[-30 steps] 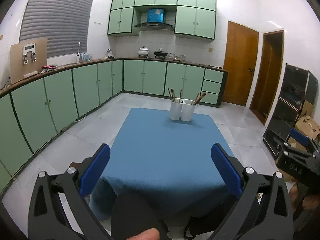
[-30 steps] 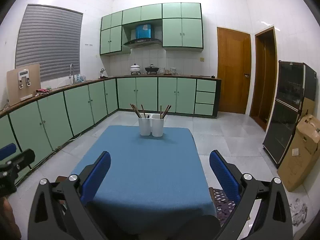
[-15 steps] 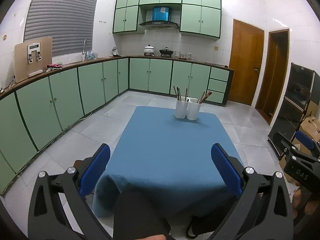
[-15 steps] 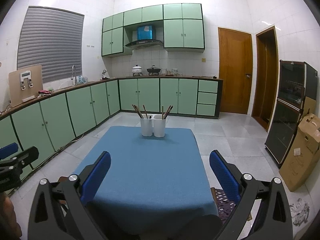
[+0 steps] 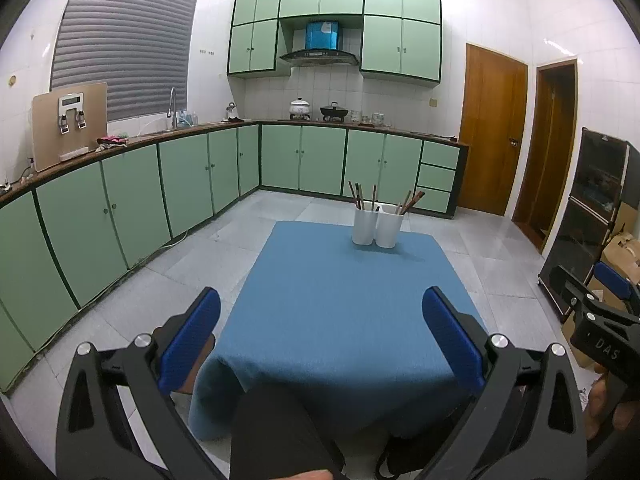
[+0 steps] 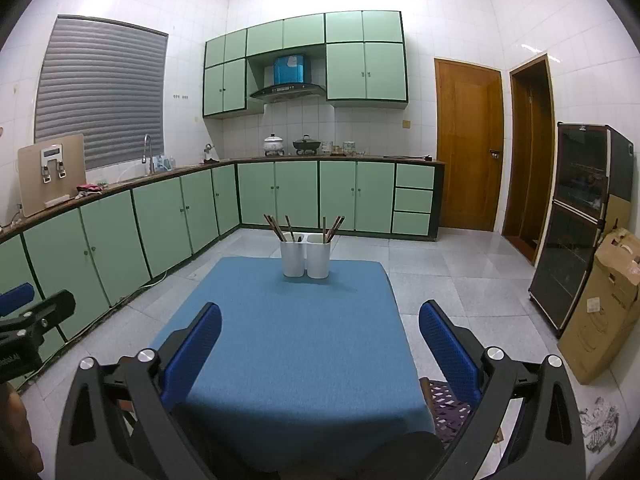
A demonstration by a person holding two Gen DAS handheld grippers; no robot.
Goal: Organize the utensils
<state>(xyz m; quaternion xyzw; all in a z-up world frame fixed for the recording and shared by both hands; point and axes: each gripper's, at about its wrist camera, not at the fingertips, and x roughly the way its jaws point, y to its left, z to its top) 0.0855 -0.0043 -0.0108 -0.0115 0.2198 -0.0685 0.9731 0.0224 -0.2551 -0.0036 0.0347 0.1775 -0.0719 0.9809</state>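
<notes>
Two white holders stand touching at the far end of the blue-clothed table (image 6: 296, 360), w/ both grippers held back at the near edge. Left to right: left gripper (image 5: 320, 340) has its blue pads spread wide w/ nothing between them, aimed down the table; its view also catches the other tool at far right. Left holder (image 6: 293, 258) carries several brown utensils (image 6: 276, 227), prob. chopsticks, handles up, long axes near vertical but fanned toward the left & back. Right holder (image 6: 318, 260) carries its own bunch (image 6: 334, 227), likewise upright, tips leaning right. Right gripper (image 6: 320, 344) is equally wide apart & empty, centred on the pair. Holders likely sit side by side so sticks can be swapped across a short gap; upright stowage leaves the top ends free for a pinch. No utensil lies loose on the cloth, so the scene fits either a sorted set or one awaiting re-sorting between cups.
</notes>
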